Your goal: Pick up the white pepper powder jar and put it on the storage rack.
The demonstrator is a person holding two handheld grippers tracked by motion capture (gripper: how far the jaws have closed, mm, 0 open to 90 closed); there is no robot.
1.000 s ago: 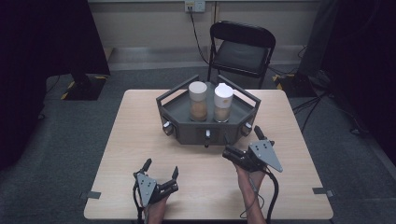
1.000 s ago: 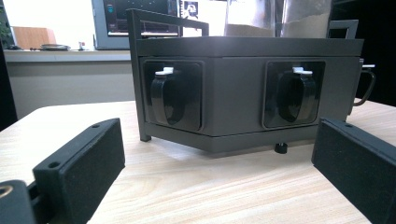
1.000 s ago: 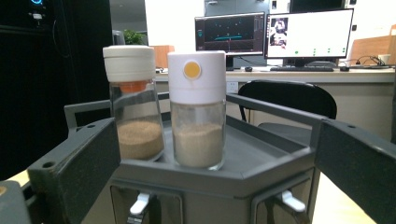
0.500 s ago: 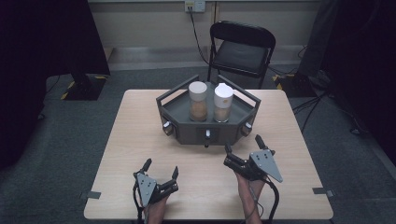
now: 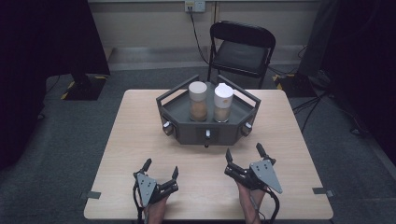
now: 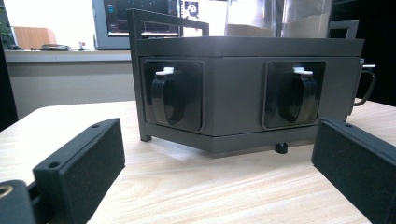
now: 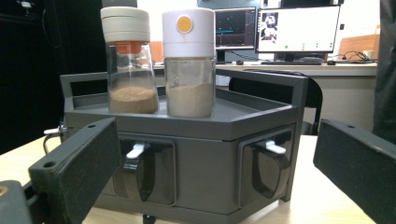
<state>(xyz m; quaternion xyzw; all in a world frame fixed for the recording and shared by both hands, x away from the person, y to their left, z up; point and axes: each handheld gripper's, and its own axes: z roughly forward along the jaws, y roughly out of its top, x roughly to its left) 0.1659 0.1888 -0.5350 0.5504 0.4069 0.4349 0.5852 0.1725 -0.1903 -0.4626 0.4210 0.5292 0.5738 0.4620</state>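
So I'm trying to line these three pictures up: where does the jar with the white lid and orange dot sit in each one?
High view: the white-lidded jar stands on the grey tray, the right one of two.
Left gripper view: just its clear lower wall, at the top edge, right of the other jar.
Right gripper view: upper middle, right of the jar with the orange collar.
Shared landmark: the tray's white-tabbed latch.

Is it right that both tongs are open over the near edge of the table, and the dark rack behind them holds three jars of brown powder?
Not quite: the rack holds two jars, not three. The high view shows one jar beside the other jar, both part-filled with brown powder. The rest stands: the left tongs and right tongs are both open over the near edge of the table.
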